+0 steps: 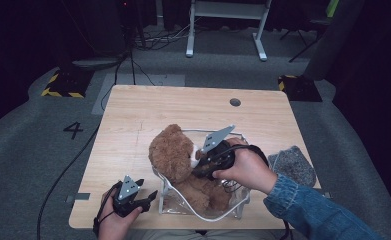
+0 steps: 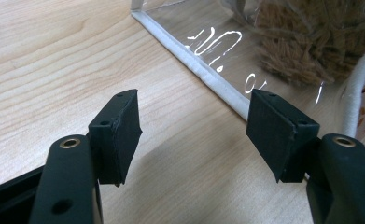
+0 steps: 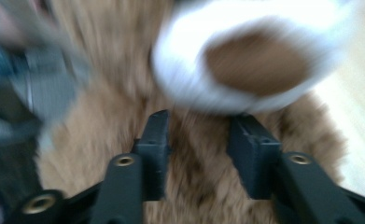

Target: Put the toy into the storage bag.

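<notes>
Bear point(image 1: 175, 155) sits half in the clear bag point(image 1: 233, 205) on the counter point(image 1: 133, 115); right hand-held gripper point(image 1: 199, 159) pinches its fur — squeeze deeper before tugging — while the left hand-held gripper point(image 1: 150, 198), gaping empty, should pin the bag's rim.

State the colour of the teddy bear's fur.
Brown; the teddy bear shows best in the high view.

A fixed camera is looking forward and down from above the person's side of the bench point(image 1: 133, 105), taking in its whole top. The left claw point(image 2: 192, 128) camera is peering low along its jaws at the clear bag point(image 2: 189, 32), close up. The right claw point(image 3: 196, 149) camera is pressing right against the teddy bear point(image 3: 124, 93), blurred. All three are sharing bear and bag.
</notes>
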{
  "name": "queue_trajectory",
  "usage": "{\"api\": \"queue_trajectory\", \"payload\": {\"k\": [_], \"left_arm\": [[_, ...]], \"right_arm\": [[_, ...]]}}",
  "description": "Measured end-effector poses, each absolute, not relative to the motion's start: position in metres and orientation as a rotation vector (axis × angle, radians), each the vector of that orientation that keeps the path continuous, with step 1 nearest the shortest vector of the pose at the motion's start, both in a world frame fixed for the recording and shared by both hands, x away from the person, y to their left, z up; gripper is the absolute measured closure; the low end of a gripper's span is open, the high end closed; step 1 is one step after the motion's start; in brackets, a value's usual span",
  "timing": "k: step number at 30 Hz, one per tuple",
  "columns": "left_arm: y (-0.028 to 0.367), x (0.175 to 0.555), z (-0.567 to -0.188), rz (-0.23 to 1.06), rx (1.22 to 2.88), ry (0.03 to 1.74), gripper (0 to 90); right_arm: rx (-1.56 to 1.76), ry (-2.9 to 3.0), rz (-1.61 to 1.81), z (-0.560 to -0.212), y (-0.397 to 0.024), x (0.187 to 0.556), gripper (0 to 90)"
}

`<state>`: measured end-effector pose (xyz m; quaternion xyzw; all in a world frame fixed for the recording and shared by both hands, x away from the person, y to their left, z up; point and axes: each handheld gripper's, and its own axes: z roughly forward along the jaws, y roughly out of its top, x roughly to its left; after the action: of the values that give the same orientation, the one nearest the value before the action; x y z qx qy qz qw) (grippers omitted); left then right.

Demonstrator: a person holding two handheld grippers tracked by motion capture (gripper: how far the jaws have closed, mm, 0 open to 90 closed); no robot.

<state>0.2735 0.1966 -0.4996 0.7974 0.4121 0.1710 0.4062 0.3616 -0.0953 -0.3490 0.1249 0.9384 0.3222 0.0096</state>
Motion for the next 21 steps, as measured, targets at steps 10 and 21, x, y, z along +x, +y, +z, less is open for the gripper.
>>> {"api": "queue_trajectory", "payload": {"k": [10,21], "left_arm": [[0.197,0.272,-0.5,0.428,2.015,1.038,35.2],[0.194,0.274,-0.5,0.424,2.012,1.036,35.2]], "right_arm": [[0.344,3.002,0.793,-0.376,-0.08,0.367,67.3],[0.423,3.015,0.796,-0.397,-0.076,0.369,67.0]]}}
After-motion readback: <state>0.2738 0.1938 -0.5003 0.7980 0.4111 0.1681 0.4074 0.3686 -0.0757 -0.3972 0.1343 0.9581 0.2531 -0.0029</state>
